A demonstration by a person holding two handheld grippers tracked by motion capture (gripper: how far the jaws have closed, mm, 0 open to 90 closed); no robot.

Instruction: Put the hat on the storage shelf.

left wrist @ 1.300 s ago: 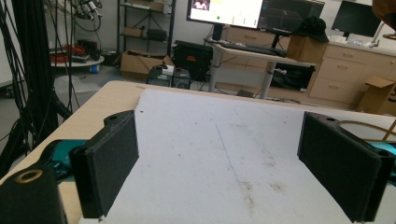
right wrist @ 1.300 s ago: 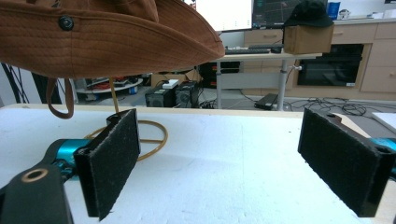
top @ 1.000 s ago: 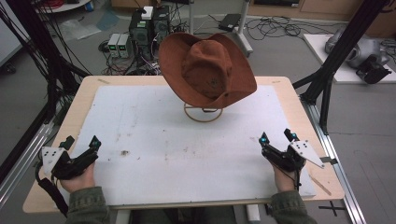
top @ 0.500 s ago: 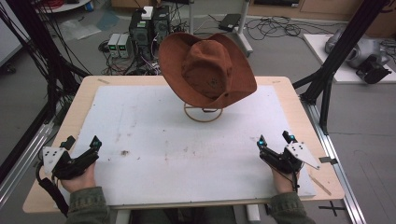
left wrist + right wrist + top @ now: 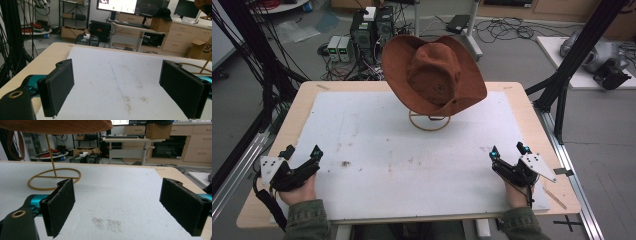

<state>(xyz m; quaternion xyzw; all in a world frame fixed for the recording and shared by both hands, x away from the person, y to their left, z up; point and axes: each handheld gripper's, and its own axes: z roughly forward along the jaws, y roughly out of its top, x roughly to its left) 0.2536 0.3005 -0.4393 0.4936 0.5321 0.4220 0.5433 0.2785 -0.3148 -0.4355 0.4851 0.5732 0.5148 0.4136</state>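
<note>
Left claw: I see it low at the near left of the tabletop, held in a hand, its jaws spread wide with nothing between them.
Left claw close-up: from its own camera the two black pads stand well apart over bare white sheet.
Right claw: at the near right corner of the sheet, held in the other hand, jaws likewise wide apart and gripping nothing.
Right claw close-up: I see empty white surface between the pads, with a faint grey smudge just ahead of them.
White sheet: covers most of the tabletop; scattered brownish stains, one dark speck near the left claw.
Tabletop: pale wood, showing as a border around the sheet.
Hat: brown, wide-brimmed, tilted, perched on a stand at the far middle of the sheet, well apart from both claws.
Stand: thin yellowish wire with a ring base on the sheet; how it meets the hat is hidden, I think under the crown.
Beyond: floor with cables and computer boxes behind the far edge.
</note>
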